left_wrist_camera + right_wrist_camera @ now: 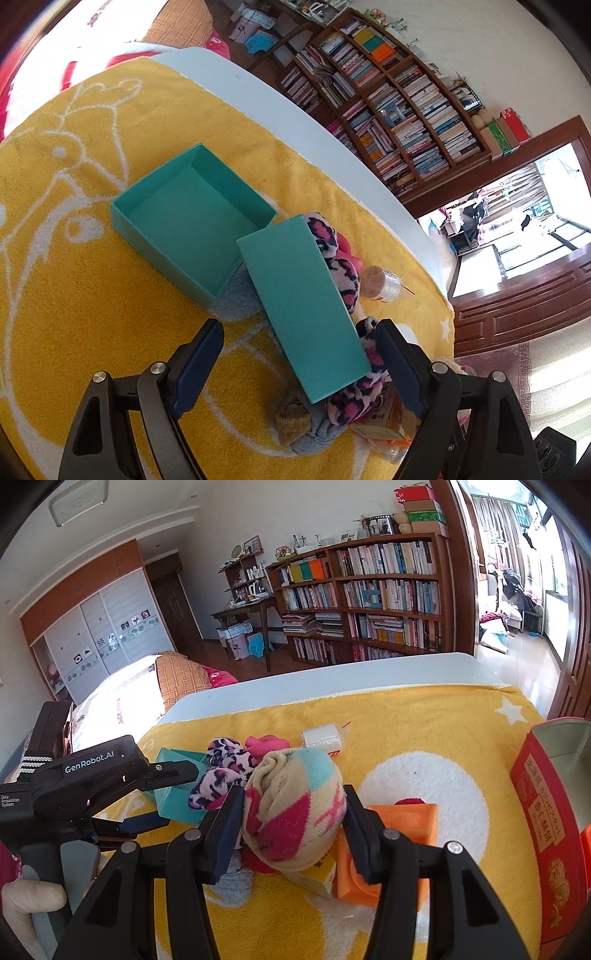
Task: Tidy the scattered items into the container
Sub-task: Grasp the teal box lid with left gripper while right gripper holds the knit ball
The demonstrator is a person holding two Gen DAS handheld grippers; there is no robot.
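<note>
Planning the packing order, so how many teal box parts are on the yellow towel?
2: the open teal box toward the towel's middle, empty, and its teal lid beside it, lying tilted over the leopard-print socks. None other shows.

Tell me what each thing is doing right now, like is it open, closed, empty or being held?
Teal box: open, empty, upright on the yellow towel.
Teal lid: off the box, resting tilted on the socks.
Leopard sock: loose, partly under the lid.
Rolled sock: squeezed in the right gripper.
Left gripper: jaws wide, holding nothing.
Red carton: open at the top.
Tape roll: lying on its side.
</note>
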